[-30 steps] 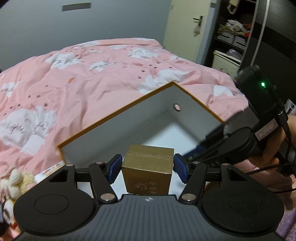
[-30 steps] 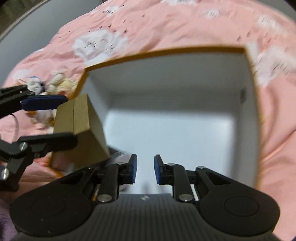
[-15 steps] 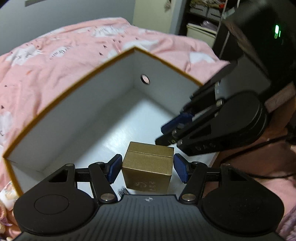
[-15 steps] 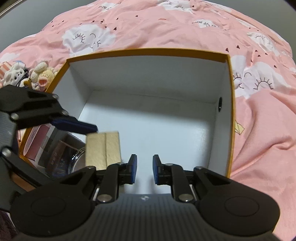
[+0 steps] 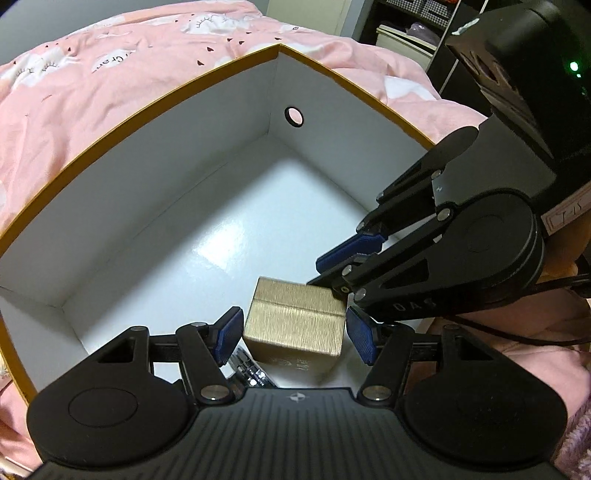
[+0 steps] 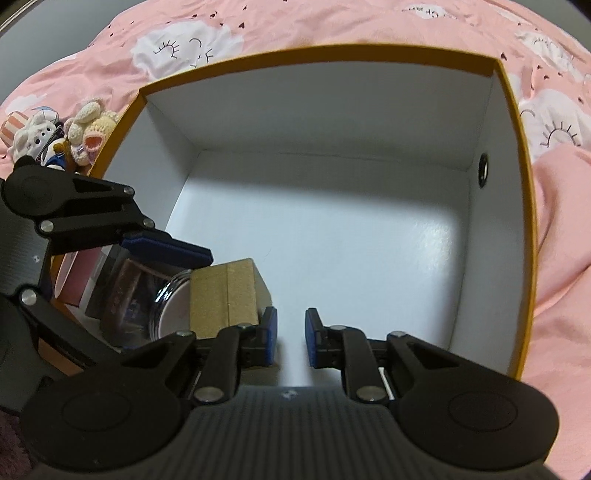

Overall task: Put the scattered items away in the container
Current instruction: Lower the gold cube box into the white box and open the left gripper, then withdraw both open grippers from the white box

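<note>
left to right in the right wrist view: plush toys [image 6: 55,125] lie on the pink bed cover [image 6: 332,29] just outside the container's left wall, not yet tidied. inside the container [image 6: 524,206], against the left wall, sit a pinkish box [image 6: 75,275], a dark box [image 6: 123,299] and a round silver-rimmed thing [image 6: 168,306], packed close, likely to keep the white floor free for more items.

gold box [image 5: 295,325] is in the container, low over or on the floor near that cluster; contact with the floor can't be told. left tool [image 5: 295,338] brackets it with small gaps showing between both blue pads and the box sides, so it reads as let go, jaws apart, not gripping. judgement: release step of placing the box.

right tool [image 6: 291,338] hovers over the container floor beside the gold box, jaws parted with a narrow gap, holding nothing, probably just waiting out of the way.

writing: gold box front face has faint print, too blurred to read. right tool's arm in the left wrist view shows letters like "das". bed cover has cursive script on the clouds, not legible.
</note>
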### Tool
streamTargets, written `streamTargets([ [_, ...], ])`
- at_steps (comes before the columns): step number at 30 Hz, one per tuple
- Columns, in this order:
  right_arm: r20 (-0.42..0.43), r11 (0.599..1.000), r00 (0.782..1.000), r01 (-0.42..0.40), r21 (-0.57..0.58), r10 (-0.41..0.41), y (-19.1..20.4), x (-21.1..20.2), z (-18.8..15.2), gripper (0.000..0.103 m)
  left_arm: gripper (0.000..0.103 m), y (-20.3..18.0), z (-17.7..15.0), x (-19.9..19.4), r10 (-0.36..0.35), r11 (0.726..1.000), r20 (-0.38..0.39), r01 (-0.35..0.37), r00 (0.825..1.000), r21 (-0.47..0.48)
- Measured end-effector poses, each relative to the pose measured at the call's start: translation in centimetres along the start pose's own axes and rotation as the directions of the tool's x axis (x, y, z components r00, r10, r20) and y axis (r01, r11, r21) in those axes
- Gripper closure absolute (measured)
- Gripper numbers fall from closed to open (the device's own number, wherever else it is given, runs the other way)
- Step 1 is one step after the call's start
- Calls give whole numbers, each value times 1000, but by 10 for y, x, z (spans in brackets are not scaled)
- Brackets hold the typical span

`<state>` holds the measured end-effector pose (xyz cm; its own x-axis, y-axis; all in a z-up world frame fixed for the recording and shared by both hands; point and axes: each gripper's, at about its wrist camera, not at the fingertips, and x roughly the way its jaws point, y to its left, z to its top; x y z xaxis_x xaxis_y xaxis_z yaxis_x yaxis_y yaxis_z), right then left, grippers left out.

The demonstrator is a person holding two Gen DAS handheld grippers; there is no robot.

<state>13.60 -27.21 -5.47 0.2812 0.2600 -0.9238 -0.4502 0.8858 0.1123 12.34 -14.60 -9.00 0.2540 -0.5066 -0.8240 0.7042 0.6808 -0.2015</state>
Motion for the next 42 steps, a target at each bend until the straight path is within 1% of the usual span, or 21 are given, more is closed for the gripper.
streamTargets([
  [4, -18, 1000, 1000, -25, 10, 25, 0, 2, -2, 84, 32, -1, -1, -4, 26, 1000, -9, -26, 1000, 7],
  [7, -39, 1000, 999, -31, 2, 31, 3, 6, -4, 84, 32, -1, -4, -14, 39, 999, 2, -39, 999, 4],
  [10, -58, 1000, 998, -31, -2, 31, 4, 9, -6, 84, 32, 0, -9, -31, 62, 998, 31, -62, 998, -9],
  [12, -68, 999, 996, -50, 9, 51, 5, 10, -7, 87, 32, 1, -12, -43, 84, 996, 51, -82, 995, -24],
  [13, -71, 998, 996, -60, 15, 61, 5, 11, -7, 93, 32, 2, -13, -49, 97, 995, 59, -95, 994, -32],
  [14, -74, 997, 995, -71, 20, 72, 5, 11, -7, 97, 32, 3, -16, -56, 118, 992, 65, -115, 991, -47],
  [19, -76, 998, 995, -61, 25, 63, 7, 11, -8, 97, 32, 12, -25, -81, 205, 972, 83, -193, 975, -134],
  [21, -66, 999, 997, -48, 19, 49, 7, 8, -9, 95, 32, 15, -27, -88, 247, 958, 85, -230, 965, -172],
  [23, -43, 1000, 999, -21, 1, 21, 10, 5, -9, 88, 32, 20, -32, -97, 290, 940, 80, -268, 954, -211],
  [24, -28, 1000, 1000, -5, -6, 5, 11, 2, -10, 86, 32, 22, -34, -100, 308, 931, 78, -284, 948, -229],
  [28, 51, 998, 997, 53, -20, -52, 16, -12, -12, 72, 32, 26, -46, -112, 365, 902, 64, -335, 929, -273],
  [30, 93, 997, 993, 77, -25, -74, 19, -20, -12, 67, 32, 26, -54, -117, 387, 890, 57, -357, 920, -284],
  [33, 168, 993, 980, 109, -34, -102, 27, -31, -13, 55, 32, 23, -62, -121, 421, 871, 33, -395, 906, -291],
  [34, 194, 993, 976, 113, -33, -104, 30, -35, -12, 47, 32, 22, -64, -122, 432, 867, 28, -406, 902, -290],
  [35, 219, 993, 970, 115, -30, -106, 33, -37, -12, 43, 32, 19, -66, -123, 450, 859, 23, -425, 893, -286],
  [38, 269, 995, 959, 98, -18, -90, 41, -43, -9, 43, 32, 15, -70, -124, 492, 836, 18, -467, 870, -290],
  [42, 309, 998, 949, 68, -17, -59, 56, -46, -6, 43, 32, 15, -75, -130, 513, 817, 20, -481, 858, -318],
])
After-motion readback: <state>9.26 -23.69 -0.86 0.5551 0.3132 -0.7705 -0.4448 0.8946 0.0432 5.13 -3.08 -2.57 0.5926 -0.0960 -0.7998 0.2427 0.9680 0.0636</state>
